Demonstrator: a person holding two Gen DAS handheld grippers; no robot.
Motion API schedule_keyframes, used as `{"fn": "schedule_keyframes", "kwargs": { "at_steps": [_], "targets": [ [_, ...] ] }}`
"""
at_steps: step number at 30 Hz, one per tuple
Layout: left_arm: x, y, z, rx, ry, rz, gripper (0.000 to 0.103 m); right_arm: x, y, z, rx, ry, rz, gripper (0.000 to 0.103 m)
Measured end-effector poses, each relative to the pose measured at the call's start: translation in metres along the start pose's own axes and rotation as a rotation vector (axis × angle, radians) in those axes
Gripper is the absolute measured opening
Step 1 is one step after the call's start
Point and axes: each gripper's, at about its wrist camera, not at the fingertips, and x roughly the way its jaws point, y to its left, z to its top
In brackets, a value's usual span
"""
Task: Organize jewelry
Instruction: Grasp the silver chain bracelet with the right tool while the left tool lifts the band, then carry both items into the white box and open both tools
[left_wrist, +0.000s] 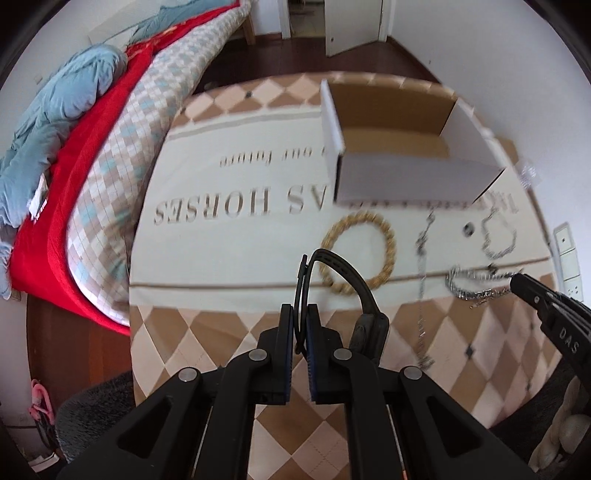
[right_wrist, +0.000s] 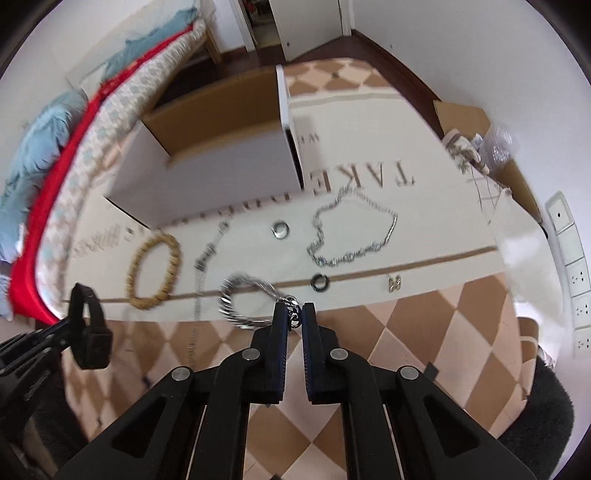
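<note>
The left claw (left_wrist: 300, 314) is pressed together on the strap of a black watch (left_wrist: 364, 295), which hangs lifted above the surface (left_wrist: 229, 258), its band arching up and over to the right of the fingers. The right claw (right_wrist: 293, 314) pinches one end of a silver chain bracelet (right_wrist: 240, 299), whose loop trails off to the left of the fingertips just over the patterned cloth. Beside it, on the cloth, lies a ring of wooden beads (right_wrist: 153, 271), and between the two runs a long thin chain (right_wrist: 203, 258). Farther back rest a silver necklace (right_wrist: 354, 230) laid in a loose loop, a small round silver piece (right_wrist: 280, 229), a dark ring (right_wrist: 320, 283) and a small gold earring (right_wrist: 394, 283), all apart from one another. An open white cardboard box (right_wrist: 207, 173) with a brown inside stands behind the jewelry. A bed (left_wrist: 92, 166) with red and blue covers runs along the left of the surface.
</note>
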Motion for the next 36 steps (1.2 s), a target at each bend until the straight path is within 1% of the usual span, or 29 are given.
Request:
{"fn": "schedule_keyframes", "kwargs": {
  "at_steps": [2,5,10,14,19,22,28,30,33,36],
  "targets": [
    [-0.013,-0.002,0.009,-0.003,-0.031,-0.012,0.004,-0.017,0.000,0.006,-0.003,-0.025,0.023,0.007],
    [-0.031,-0.005,0.027,-0.004,-0.070,-0.032,0.004,-0.038,0.000,0.027,-0.009,-0.051,0.054,0.003],
    [-0.054,-0.012,0.065,0.009,-0.136,-0.044,0.004,-0.072,0.001,0.065,-0.039,-0.120,0.078,0.003],
    [-0.064,-0.015,0.095,0.013,-0.174,-0.050,0.004,-0.089,0.005,0.097,-0.044,-0.153,0.117,0.003],
    [-0.059,-0.019,0.132,0.022,-0.187,-0.053,0.004,-0.093,0.022,0.134,-0.089,-0.183,0.120,0.003],
    [-0.042,-0.019,0.149,0.022,-0.159,-0.072,0.004,-0.081,0.032,0.154,-0.115,-0.175,0.111,0.003],
    [0.011,-0.025,0.168,0.055,-0.063,-0.077,0.004,-0.035,0.040,0.181,-0.130,-0.104,0.111,0.003],
    [0.028,-0.026,0.173,0.053,-0.027,-0.094,0.004,-0.020,0.040,0.186,-0.123,-0.078,0.114,0.003],
    [0.043,-0.028,0.179,0.041,0.016,-0.145,0.004,-0.001,0.040,0.191,-0.113,-0.044,0.121,0.003],
    [0.051,-0.029,0.183,0.037,0.041,-0.169,0.007,0.012,0.041,0.197,-0.112,-0.026,0.121,0.003]
  ]
}}
